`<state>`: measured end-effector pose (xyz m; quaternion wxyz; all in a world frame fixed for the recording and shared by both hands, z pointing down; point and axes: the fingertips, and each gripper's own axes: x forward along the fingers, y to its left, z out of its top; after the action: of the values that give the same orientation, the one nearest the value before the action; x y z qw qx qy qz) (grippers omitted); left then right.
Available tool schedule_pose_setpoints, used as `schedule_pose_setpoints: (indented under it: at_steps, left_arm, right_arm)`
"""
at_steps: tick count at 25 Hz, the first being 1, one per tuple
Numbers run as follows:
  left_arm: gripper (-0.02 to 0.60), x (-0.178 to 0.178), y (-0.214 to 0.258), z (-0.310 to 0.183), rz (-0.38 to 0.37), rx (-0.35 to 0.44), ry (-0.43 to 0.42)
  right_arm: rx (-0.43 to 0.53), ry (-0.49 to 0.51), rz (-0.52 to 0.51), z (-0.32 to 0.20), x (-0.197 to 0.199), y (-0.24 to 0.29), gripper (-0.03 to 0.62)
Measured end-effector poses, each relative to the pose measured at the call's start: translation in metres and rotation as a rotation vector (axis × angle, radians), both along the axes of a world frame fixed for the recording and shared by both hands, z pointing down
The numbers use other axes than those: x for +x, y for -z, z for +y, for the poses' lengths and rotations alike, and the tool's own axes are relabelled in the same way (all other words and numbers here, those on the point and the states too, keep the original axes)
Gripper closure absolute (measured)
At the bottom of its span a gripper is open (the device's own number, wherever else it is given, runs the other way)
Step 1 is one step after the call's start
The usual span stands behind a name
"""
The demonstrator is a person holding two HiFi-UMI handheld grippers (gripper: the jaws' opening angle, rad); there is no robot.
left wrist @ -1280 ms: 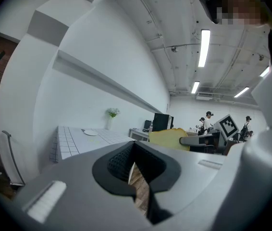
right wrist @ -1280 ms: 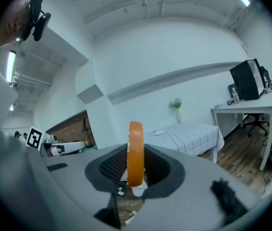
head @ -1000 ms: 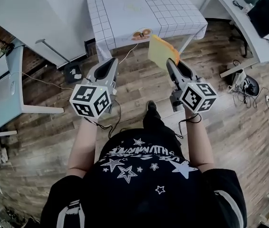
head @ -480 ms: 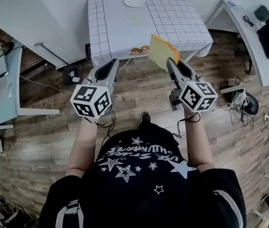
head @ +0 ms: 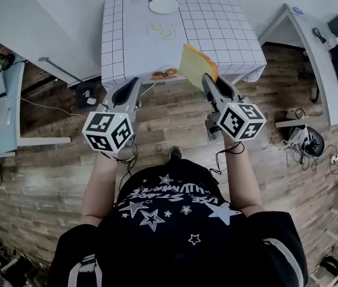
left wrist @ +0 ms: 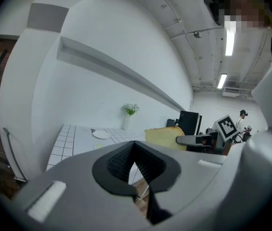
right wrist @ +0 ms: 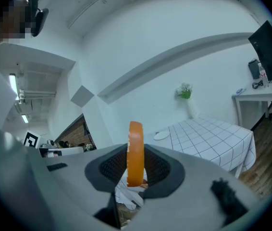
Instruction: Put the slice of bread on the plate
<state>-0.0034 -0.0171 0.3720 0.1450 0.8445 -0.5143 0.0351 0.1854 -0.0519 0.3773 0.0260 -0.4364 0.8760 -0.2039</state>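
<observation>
Here the right gripper (head: 208, 80) clamps a pale yellow, orange-crusted slice of bread (head: 195, 64) upright on its edge, in the air at the near edge of the white grid-patterned table (head: 217, 23). The round white plate (head: 163, 5) sits at the table's far end, well apart. The left gripper (head: 128, 88) has its jaws pressed together, empty.

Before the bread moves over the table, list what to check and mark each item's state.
1. Right gripper shut on the slice of bread: ok.
2. Left gripper shut with nothing in it: ok.
3. Plate bare: ok.
4. Bread above the plate: not ok. It hangs at the near edge of the table, and the plate is at the far end.
5. Clearance over the green slices lying on the way: cannot tell.
</observation>
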Motion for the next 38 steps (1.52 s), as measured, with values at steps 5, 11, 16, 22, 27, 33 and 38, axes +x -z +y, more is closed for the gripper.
schedule_pose_setpoints:
  at_steps: [5,11,16,22,27,33,38]
  left_arm:
    - [0.572,0.019,-0.005,0.005,0.009,0.012,0.043]
    - [0.572,0.016,0.002,-0.030,0.015,-0.011,0.058]
    - [0.572,0.017,0.003,-0.028,0.016,-0.001,0.054]
    - [0.572,0.013,0.003,-0.051,0.037,0.015,0.056]
    - [0.572,0.015,0.007,-0.076,0.053,0.038,0.043]
    - [0.572,0.009,0.002,-0.111,0.072,0.035,0.040]
    - [0.572,-0.004,-0.006,-0.146,0.081,0.022,0.048]
  right_arm:
    - [-0.002,0.019,-0.009,0.000,0.020,-0.006,0.497]
    - [-0.019,0.047,-0.015,-0.039,0.011,0.004,0.497]
    - [-0.017,0.060,-0.010,-0.040,0.012,0.007,0.497]
    - [-0.001,0.046,0.010,-0.054,0.015,0.009,0.497]
    - [-0.001,0.032,0.027,-0.075,0.018,0.011,0.497]
    - [-0.016,0.028,0.042,-0.106,0.013,0.006,0.497]
    - [-0.033,0.028,0.053,-0.138,0.005,-0.001,0.497]
